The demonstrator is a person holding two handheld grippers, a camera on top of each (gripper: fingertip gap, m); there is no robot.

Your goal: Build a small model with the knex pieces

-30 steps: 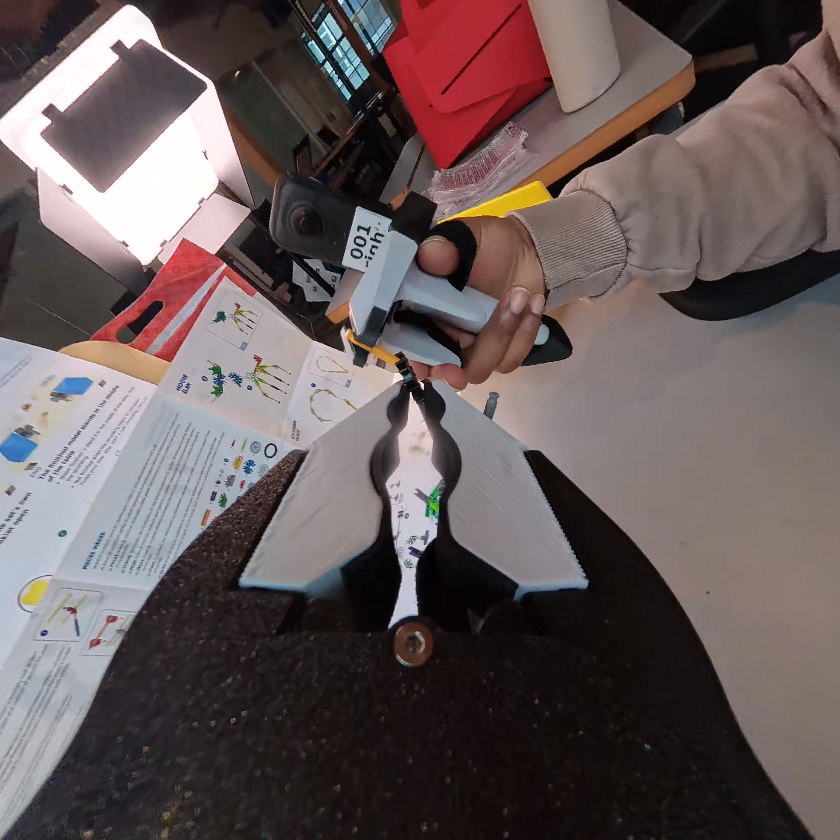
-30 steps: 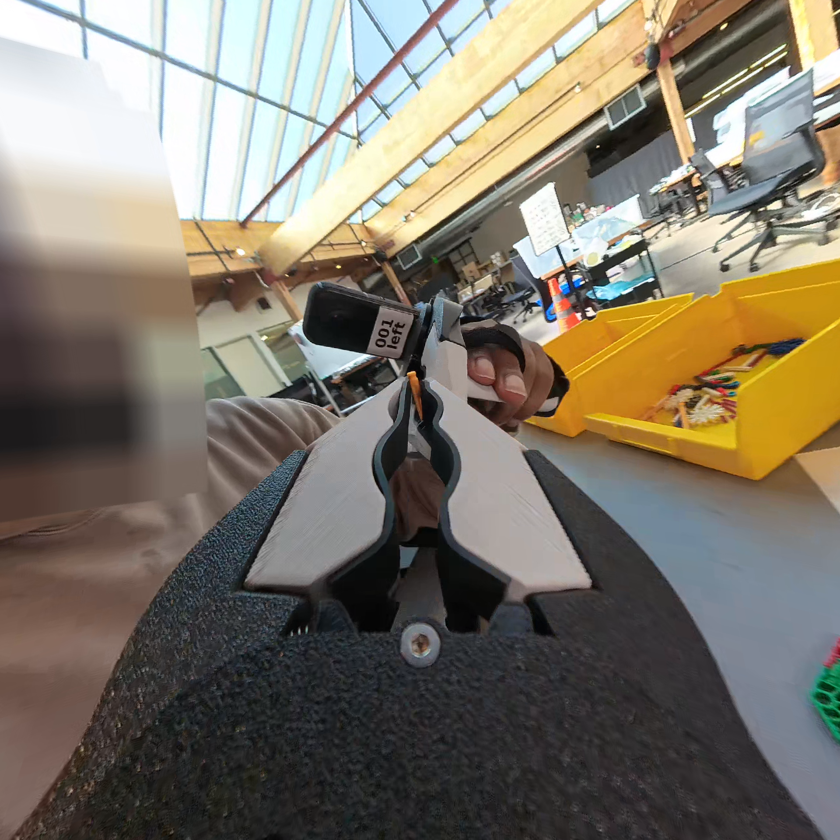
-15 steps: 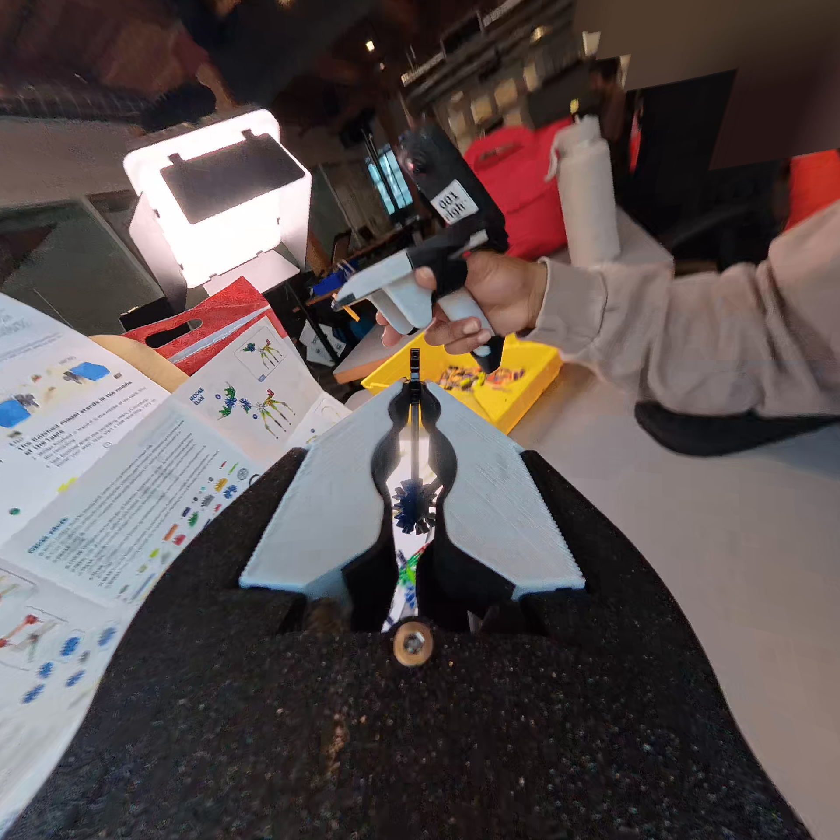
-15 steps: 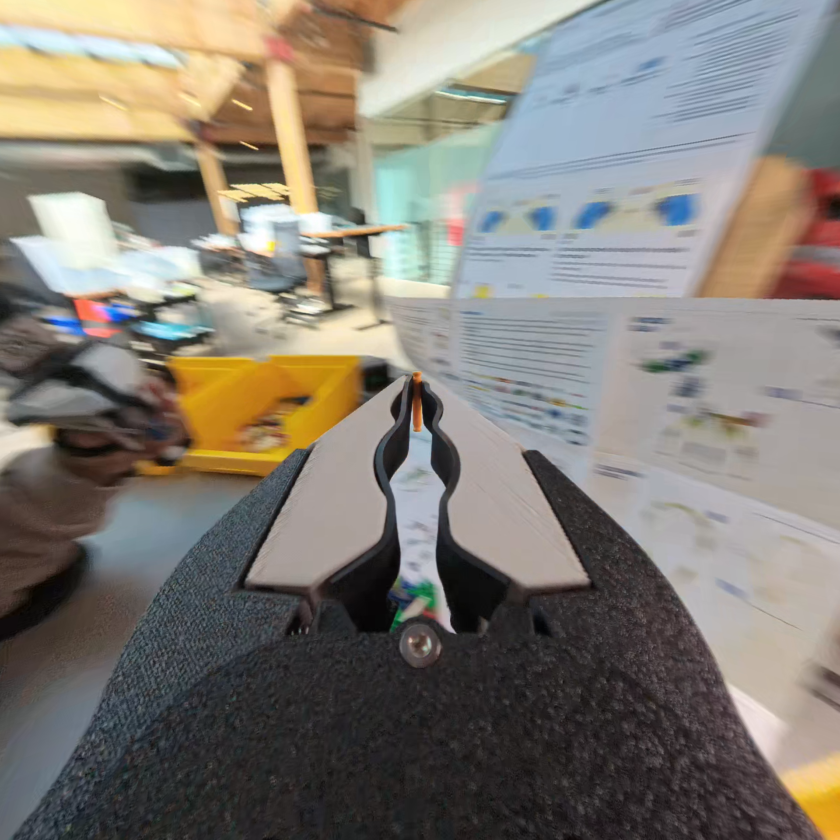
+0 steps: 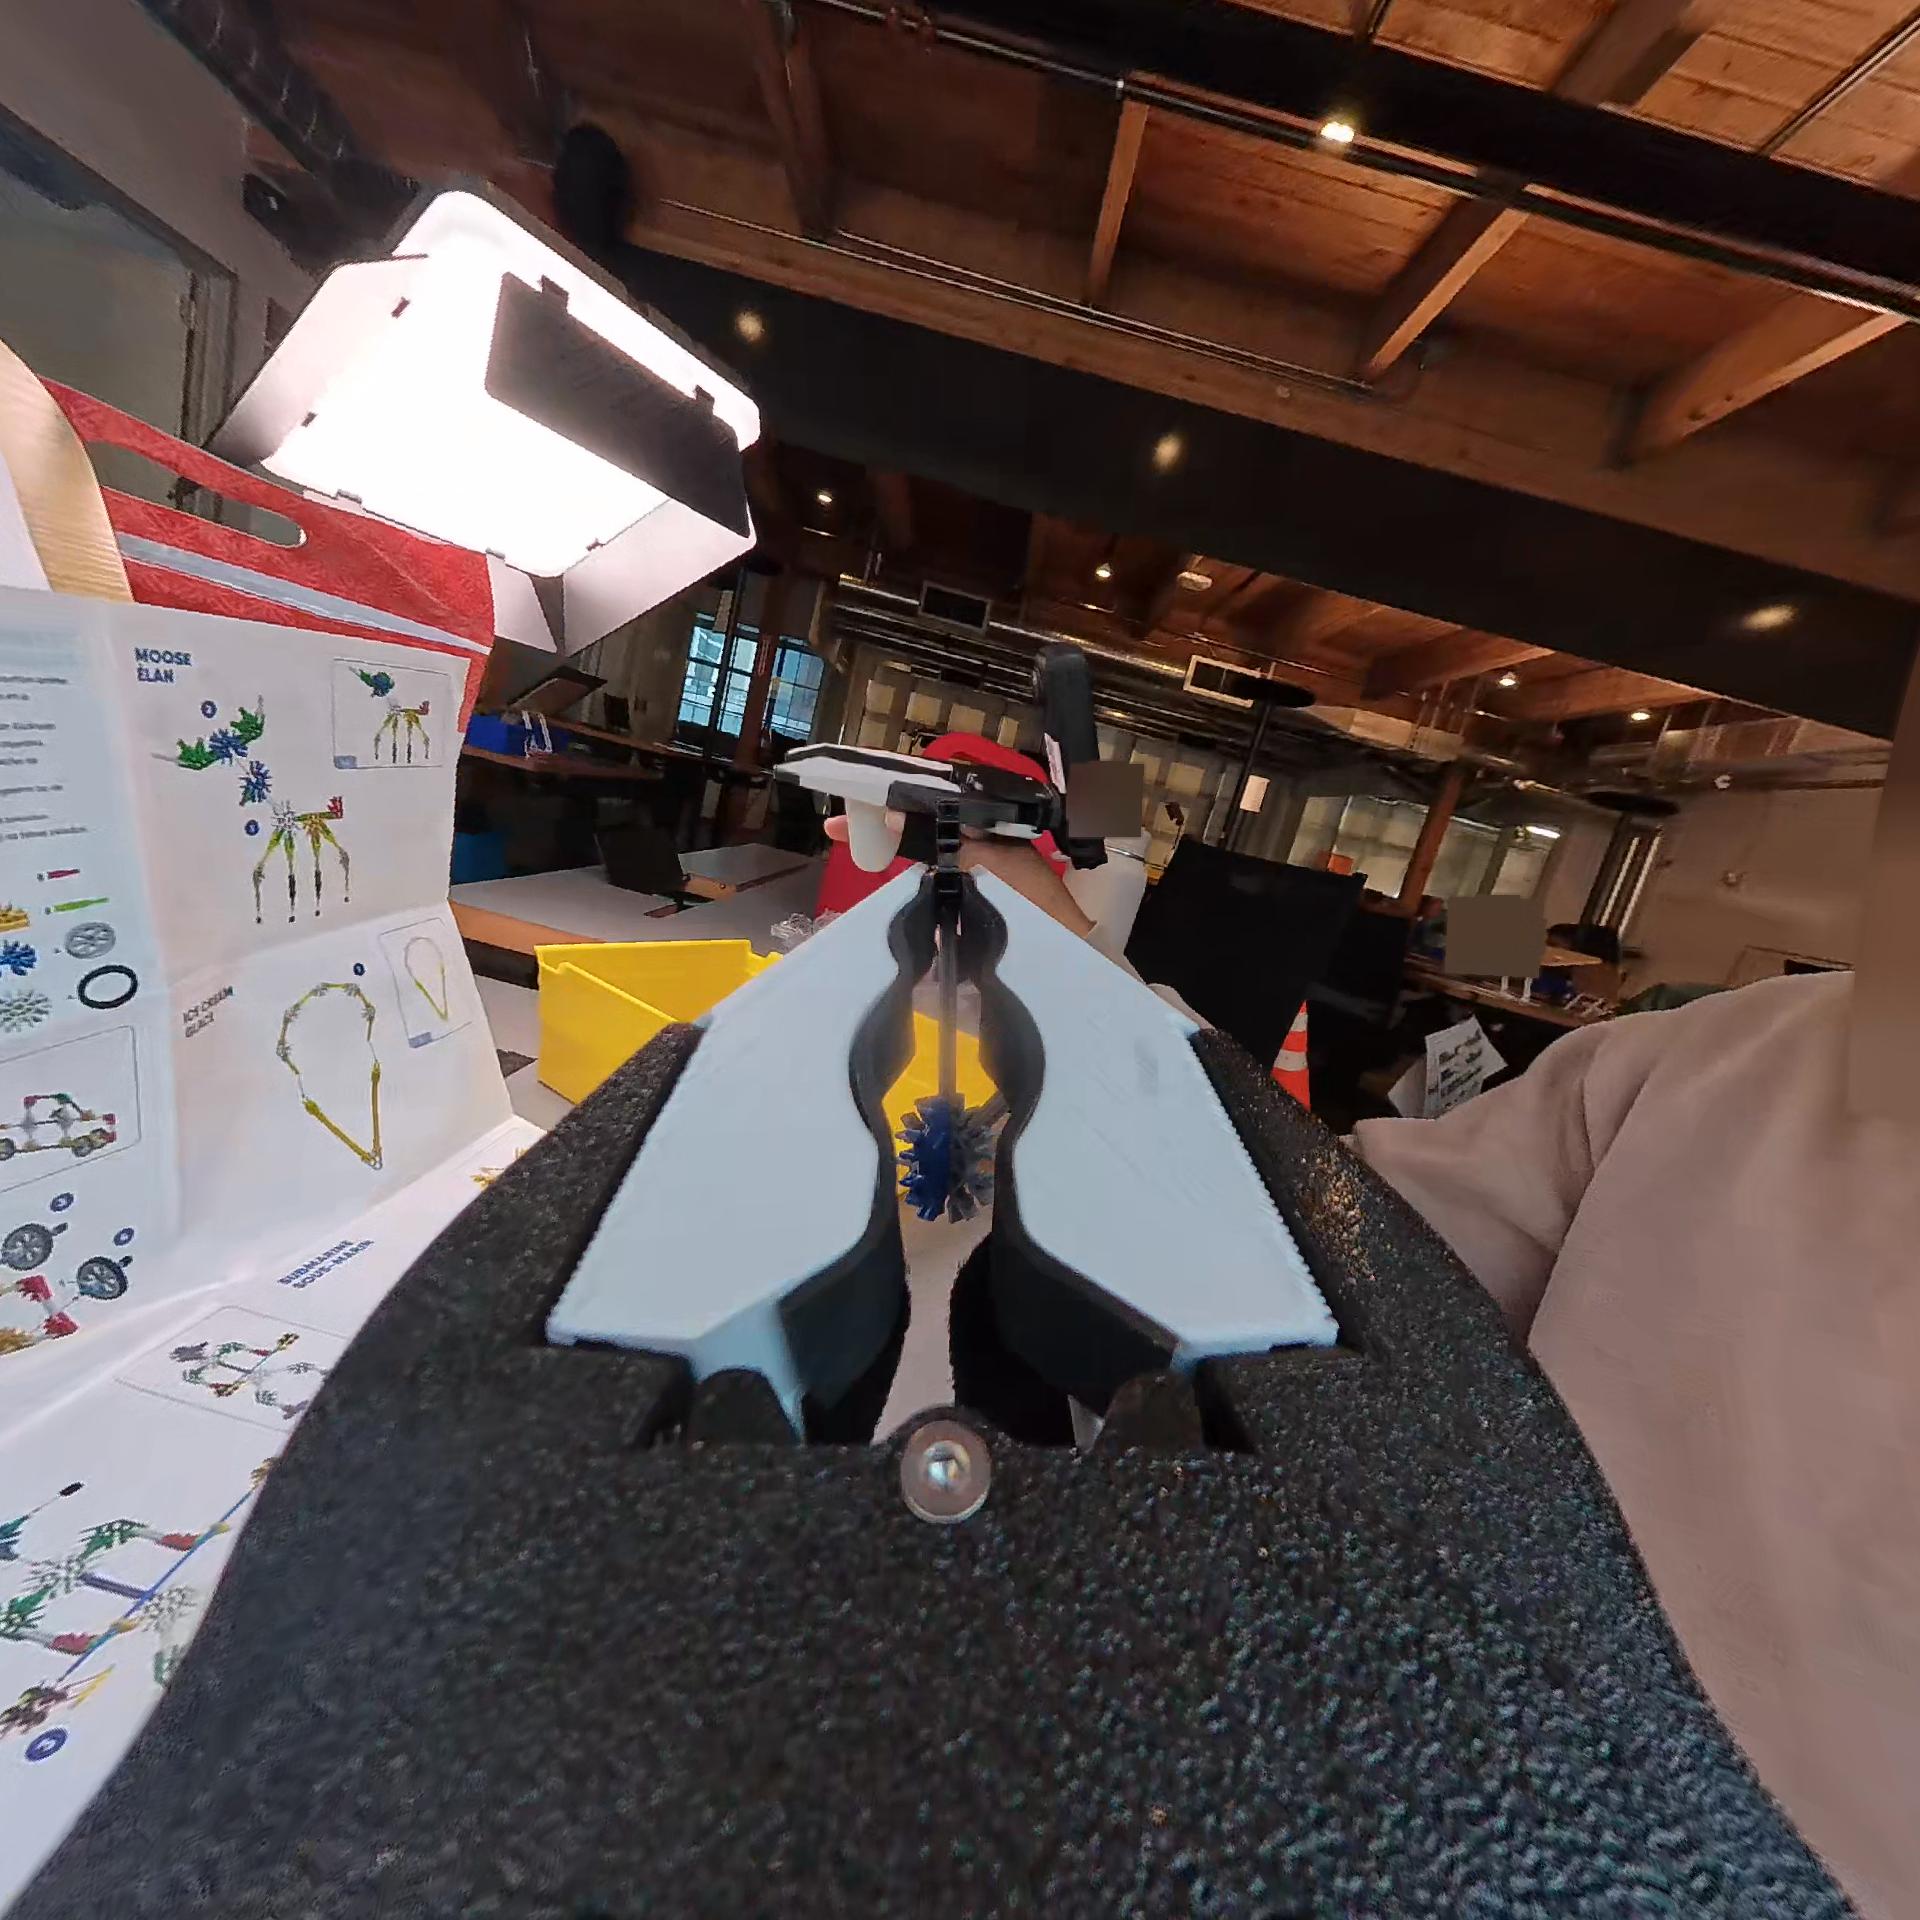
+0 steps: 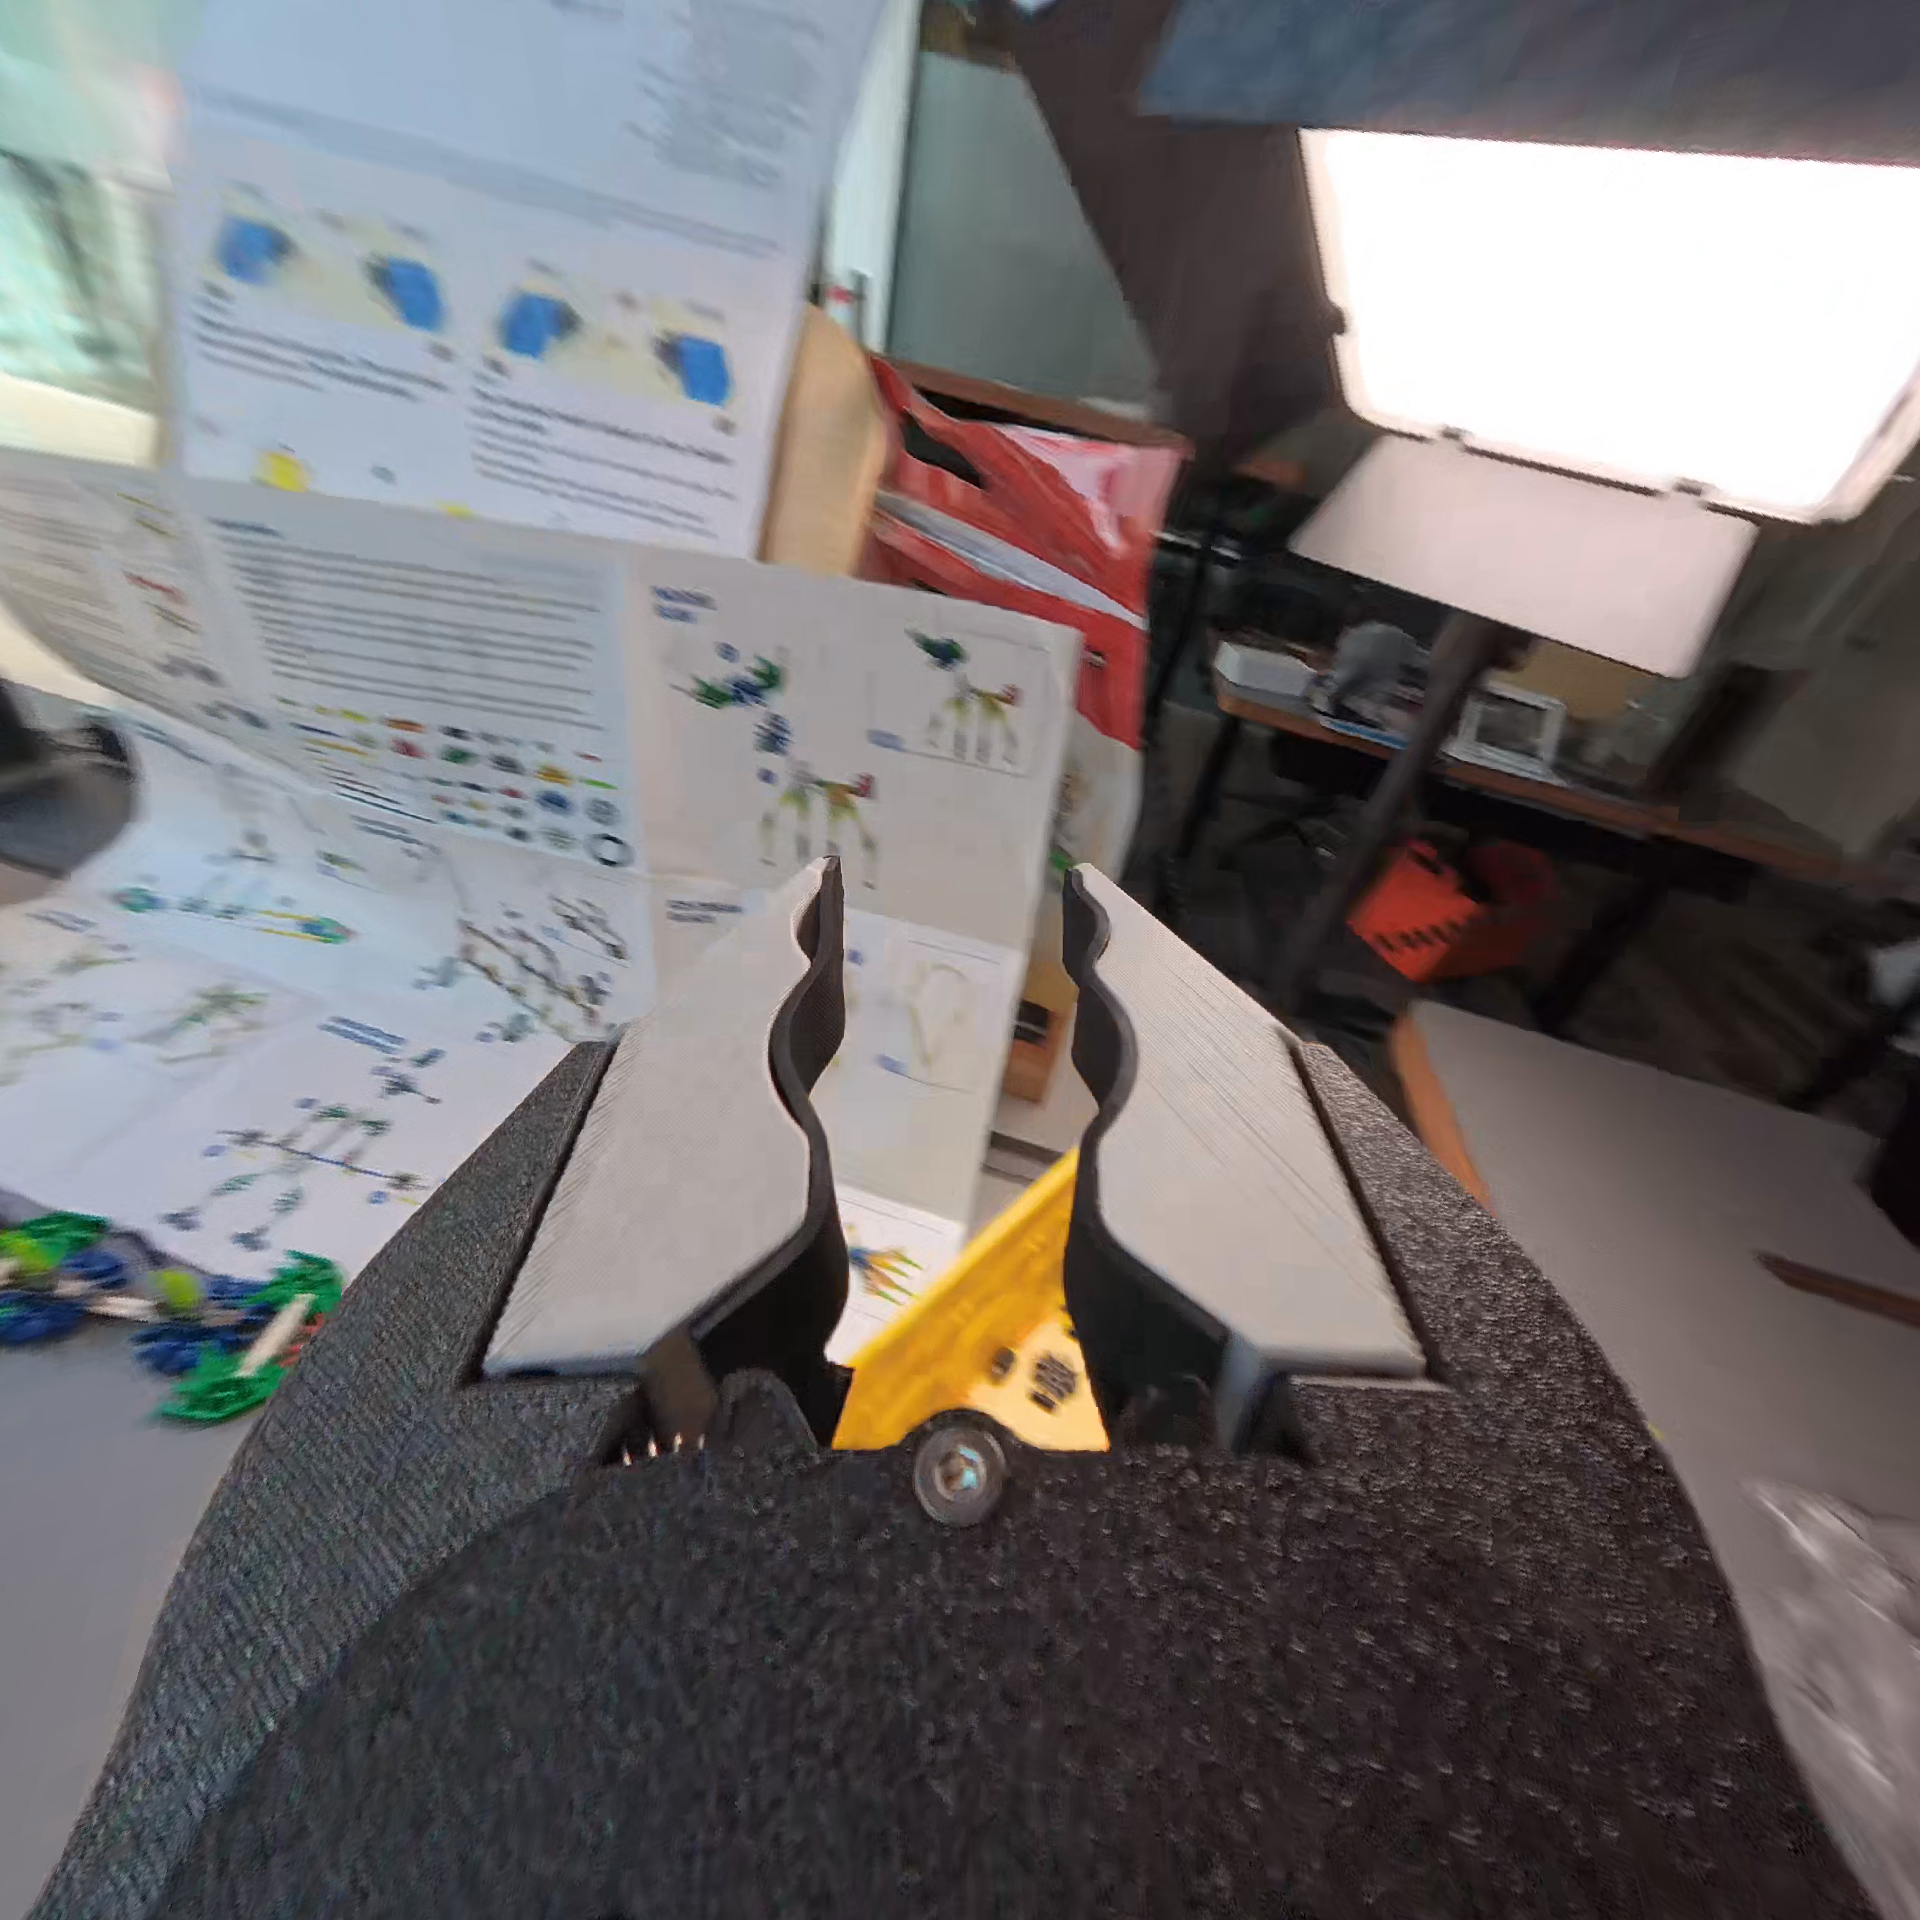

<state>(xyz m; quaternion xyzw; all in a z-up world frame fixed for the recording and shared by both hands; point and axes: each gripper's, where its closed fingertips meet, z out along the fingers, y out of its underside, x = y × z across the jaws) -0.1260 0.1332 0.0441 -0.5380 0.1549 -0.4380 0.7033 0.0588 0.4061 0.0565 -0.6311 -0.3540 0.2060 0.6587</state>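
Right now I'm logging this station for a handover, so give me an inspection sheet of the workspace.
Surface: grey table, bare patches on both sides.
Job's things: black rod with a blue spiked connector on its end; yellow bin behind.
Clutter: unfolded instruction sheets; loose green and blue building pieces; red bag.
Grippers: left tongs shut on the black rod; right tongs open, empty, blurred.
Cables: nothing seen.
Surroundings: lit panel lamp, wooden ceiling beams, further desks, an orange cone.
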